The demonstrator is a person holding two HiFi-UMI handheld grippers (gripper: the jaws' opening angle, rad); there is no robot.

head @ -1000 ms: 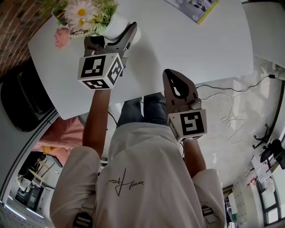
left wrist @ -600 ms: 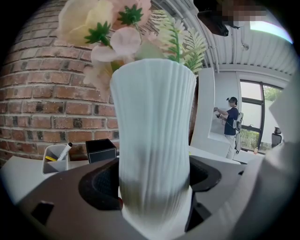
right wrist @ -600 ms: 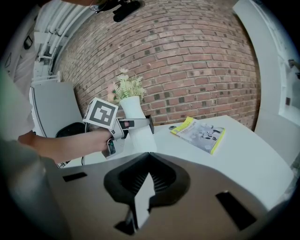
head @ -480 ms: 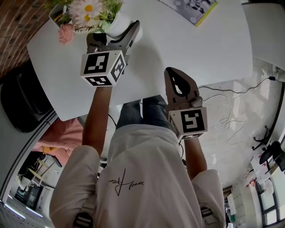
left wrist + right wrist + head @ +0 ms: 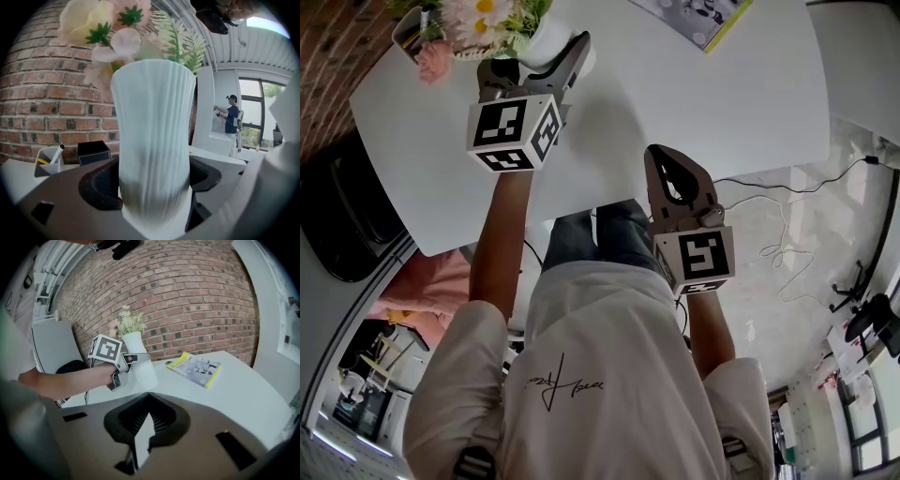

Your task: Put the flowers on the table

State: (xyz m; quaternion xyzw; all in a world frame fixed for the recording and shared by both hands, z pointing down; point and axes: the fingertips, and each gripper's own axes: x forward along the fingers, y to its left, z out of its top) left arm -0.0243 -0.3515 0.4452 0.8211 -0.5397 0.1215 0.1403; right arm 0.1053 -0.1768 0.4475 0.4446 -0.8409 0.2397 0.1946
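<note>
A white ribbed vase (image 5: 154,131) of pink and cream flowers (image 5: 117,28) fills the left gripper view, and my left gripper (image 5: 154,190) is shut on its lower body. From the head view the vase (image 5: 540,39) and flowers (image 5: 484,13) are over the far left of the white table (image 5: 675,84), with the left gripper (image 5: 568,58) clamped round the vase. The right gripper view shows the vase (image 5: 143,369) leaning, its base at or just above the tabletop; I cannot tell if it touches. My right gripper (image 5: 667,173) hangs shut and empty near the table's front edge.
A yellow-edged booklet (image 5: 194,366) lies on the table right of the vase. A pen cup (image 5: 46,161) and a black box (image 5: 93,152) stand behind the vase by the brick wall. A black chair (image 5: 342,225) is left of the table. A person (image 5: 231,119) stands far off.
My left gripper has carried the vase and flowers a little farther across the table, away from me. The right gripper has hardly moved.
</note>
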